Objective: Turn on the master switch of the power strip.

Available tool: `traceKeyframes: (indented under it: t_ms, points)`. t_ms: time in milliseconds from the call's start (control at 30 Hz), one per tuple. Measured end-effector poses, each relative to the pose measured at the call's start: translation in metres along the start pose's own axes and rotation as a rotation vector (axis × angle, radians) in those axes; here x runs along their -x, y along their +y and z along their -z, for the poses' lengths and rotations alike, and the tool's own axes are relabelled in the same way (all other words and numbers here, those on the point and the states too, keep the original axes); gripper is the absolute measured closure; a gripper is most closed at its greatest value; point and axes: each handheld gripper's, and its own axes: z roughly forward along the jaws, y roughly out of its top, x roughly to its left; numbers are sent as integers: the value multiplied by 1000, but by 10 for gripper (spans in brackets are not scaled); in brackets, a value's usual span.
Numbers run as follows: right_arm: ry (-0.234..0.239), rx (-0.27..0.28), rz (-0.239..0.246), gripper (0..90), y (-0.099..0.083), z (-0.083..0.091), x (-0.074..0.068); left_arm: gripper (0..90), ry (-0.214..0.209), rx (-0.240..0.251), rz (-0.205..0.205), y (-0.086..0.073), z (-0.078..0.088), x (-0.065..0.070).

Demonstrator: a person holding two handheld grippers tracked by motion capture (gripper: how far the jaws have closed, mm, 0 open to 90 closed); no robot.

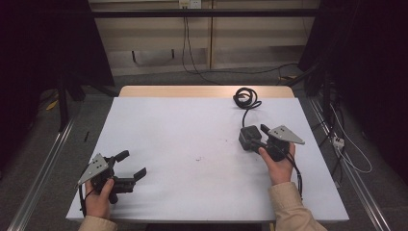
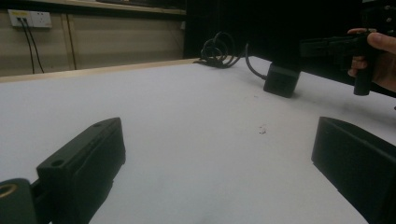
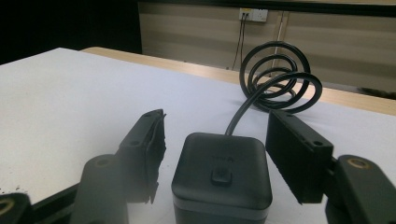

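Right gripper jaws parted, straddled black adapter block near right table edge without pinching; looked rigid, smooth, moderately heavy, best taken by flat side walls, stiff coiled cable trailing behind; left gripper gaped empty.

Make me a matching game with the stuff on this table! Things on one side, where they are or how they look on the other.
Things:
1. black box
2. coiled cable
3. left gripper
4. table

Descriptions:
A. coiled up at the table's far edge
B. open, nothing between its fingers
C. covered in white
D. sits between the right gripper's fingers, gaps on both sides

Pairs: 1-D, 2-A, 3-B, 4-C
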Motion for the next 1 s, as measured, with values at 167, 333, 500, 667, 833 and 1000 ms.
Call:
traceKeyframes:
  t_ms: [167,333,500,667,833,1000]
  points:
    - [7,-7,-8,411,0,-1,0,23,-2,0,-1,0,0,0]
    - [4,-11,-10,448,0,-2,0,23,-1,0,-3,0,0,0]
    - [4,-20,-16,493,0,-2,1,23,-2,-2,-1,0,0,0]
    - [14,-23,-17,519,0,-2,1,23,-4,-3,-4,0,0,0]
    - [14,-31,-16,555,0,-3,1,23,-3,-1,-1,0,0,1]
    - [18,-35,-19,588,0,-3,3,23,-5,-3,-5,0,0,1]
